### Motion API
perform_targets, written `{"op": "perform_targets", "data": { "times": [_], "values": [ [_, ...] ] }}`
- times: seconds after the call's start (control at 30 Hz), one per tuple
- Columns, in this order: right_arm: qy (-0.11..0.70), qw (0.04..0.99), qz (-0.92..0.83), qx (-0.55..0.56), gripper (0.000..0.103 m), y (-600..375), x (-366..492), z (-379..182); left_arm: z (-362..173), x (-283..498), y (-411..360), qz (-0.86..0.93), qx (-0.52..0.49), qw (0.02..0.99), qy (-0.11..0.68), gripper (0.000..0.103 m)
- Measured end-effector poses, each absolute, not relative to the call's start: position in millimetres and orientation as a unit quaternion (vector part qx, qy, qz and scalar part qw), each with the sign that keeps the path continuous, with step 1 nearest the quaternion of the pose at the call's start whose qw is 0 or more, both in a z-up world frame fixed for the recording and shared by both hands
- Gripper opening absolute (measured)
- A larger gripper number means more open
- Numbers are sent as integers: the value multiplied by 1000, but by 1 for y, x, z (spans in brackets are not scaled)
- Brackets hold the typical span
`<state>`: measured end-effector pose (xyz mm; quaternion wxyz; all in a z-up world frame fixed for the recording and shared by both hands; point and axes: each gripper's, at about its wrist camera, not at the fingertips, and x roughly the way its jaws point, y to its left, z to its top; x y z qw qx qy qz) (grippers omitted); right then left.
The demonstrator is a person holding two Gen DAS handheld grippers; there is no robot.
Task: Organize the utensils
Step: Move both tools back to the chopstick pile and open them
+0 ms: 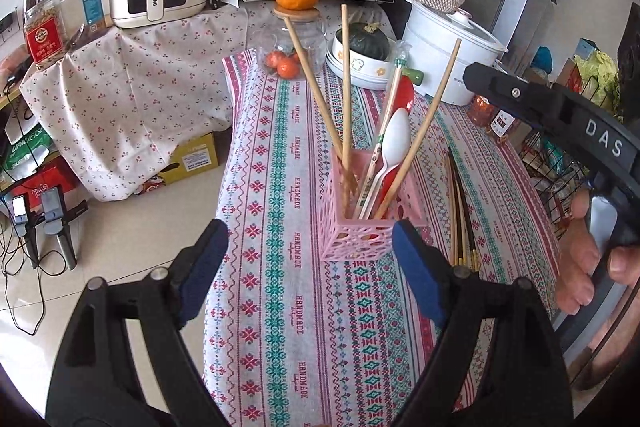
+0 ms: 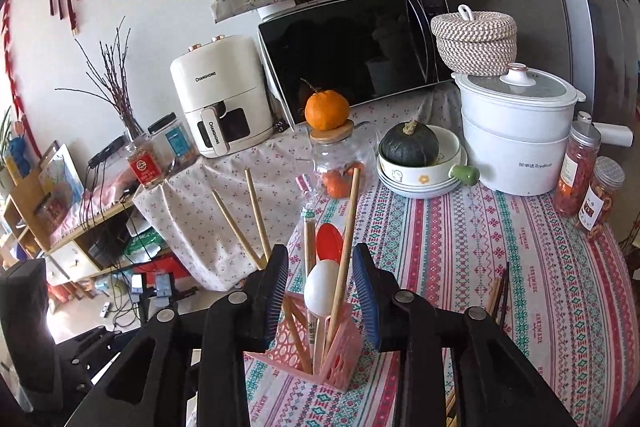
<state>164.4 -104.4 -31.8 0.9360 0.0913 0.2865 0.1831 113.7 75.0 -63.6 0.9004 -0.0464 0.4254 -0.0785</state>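
A pink lattice utensil basket (image 1: 370,223) stands on the patterned tablecloth (image 1: 288,307). It holds wooden chopsticks (image 1: 320,91), a wrapped chopstick pair, a white spoon (image 1: 394,143) and a red spoon (image 1: 406,95). Dark chopsticks (image 1: 464,211) lie on the cloth right of it. My left gripper (image 1: 310,259) is open and empty, just in front of the basket. In the right wrist view my right gripper (image 2: 320,291) is open above the basket (image 2: 316,351), its pads either side of the white spoon (image 2: 322,289) and one chopstick (image 2: 346,247), not touching. The dark chopsticks (image 2: 498,295) lie to the right.
At the back stand a glass jar (image 2: 340,163) with an orange on top, a bowl with a green squash (image 2: 410,147), a white steamer pot (image 2: 516,139), a microwave (image 2: 352,55) and an air fryer (image 2: 220,99). Two snack jars (image 2: 592,187) stand at right. The table's left edge drops to the floor.
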Motion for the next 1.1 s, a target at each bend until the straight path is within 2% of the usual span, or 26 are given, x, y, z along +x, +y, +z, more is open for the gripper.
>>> {"op": "perform_targets", "data": {
  "times": [0.2, 0.4, 0.77, 1.1],
  "values": [
    [277, 938, 179, 104, 73, -125, 153, -18, -61, 109, 66, -89, -41, 901, 423, 86],
    [292, 938, 162, 89, 86, -156, 141, -17, -58, 101, 54, -102, -33, 900, 422, 88],
    [326, 940, 100, 26, 92, -215, 118, -40, -54, 89, 20, -135, -26, 897, 421, 91],
    [379, 921, 39, 76, 93, -280, 120, -63, -61, 100, -48, -159, 0, 886, 437, 91]
  ]
}}
